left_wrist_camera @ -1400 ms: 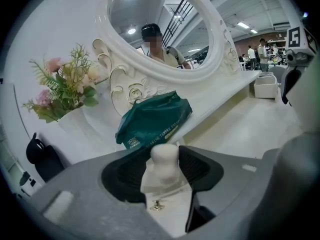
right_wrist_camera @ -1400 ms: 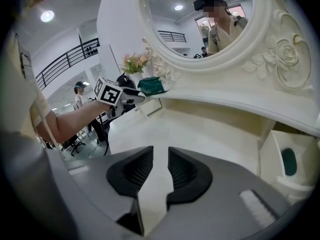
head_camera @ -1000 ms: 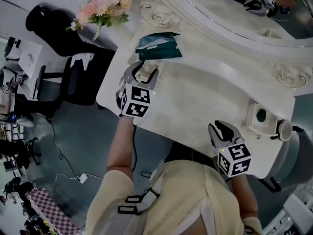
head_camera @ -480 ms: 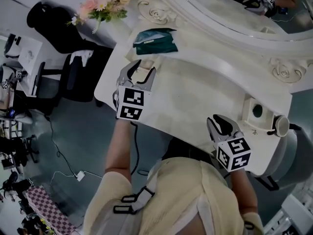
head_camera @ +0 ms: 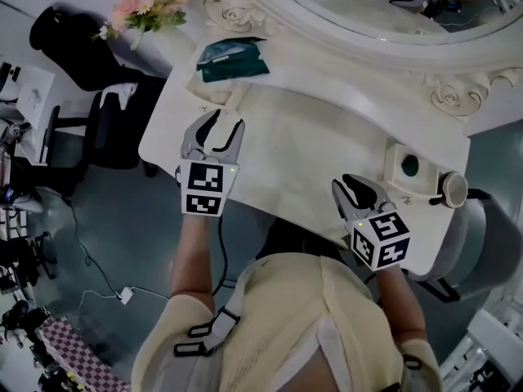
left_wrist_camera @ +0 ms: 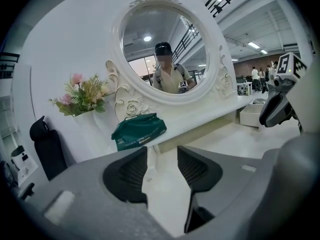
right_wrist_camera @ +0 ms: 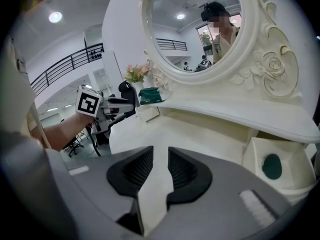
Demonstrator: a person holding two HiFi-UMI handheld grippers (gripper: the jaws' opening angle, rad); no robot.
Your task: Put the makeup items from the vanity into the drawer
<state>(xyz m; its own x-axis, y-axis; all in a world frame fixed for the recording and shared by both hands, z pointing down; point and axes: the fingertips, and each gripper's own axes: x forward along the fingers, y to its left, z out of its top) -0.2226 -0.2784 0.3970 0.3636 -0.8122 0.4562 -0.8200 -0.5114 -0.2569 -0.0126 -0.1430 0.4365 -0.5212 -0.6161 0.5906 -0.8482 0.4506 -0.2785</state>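
Head view first: your left hand-held gripper (head_camera: 219, 129) hangs over the surface (head_camera: 310, 137) near its left front corner. Its jaws are released and have just drawn in a little, with nothing between them. Your right hand-held gripper (head_camera: 357, 193) sits at the front edge, toward the right, also unclenched and empty. Each carries a marker cube (head_camera: 203, 190) printed with black-and-white squares, no letters. The green pack (head_camera: 231, 60) lies on the raised shelf at the back left corner, just beside the carved base of the mirror (head_camera: 368, 6) and well apart from both grippers. At the right edge stands a white box (head_camera: 394, 155) with a dark green disc (head_camera: 409, 167) showing in its top.

Left gripper view: you're aimed straight at that green pack. Its face bears white print, too small to read. Pink flowers (left_wrist_camera: 82, 94) stand to its left. The ribbed pads stand apart over bare white surface.

Right gripper view: the pads are parted, and only surface shows between them. The white box and its green disc sit close at the right.
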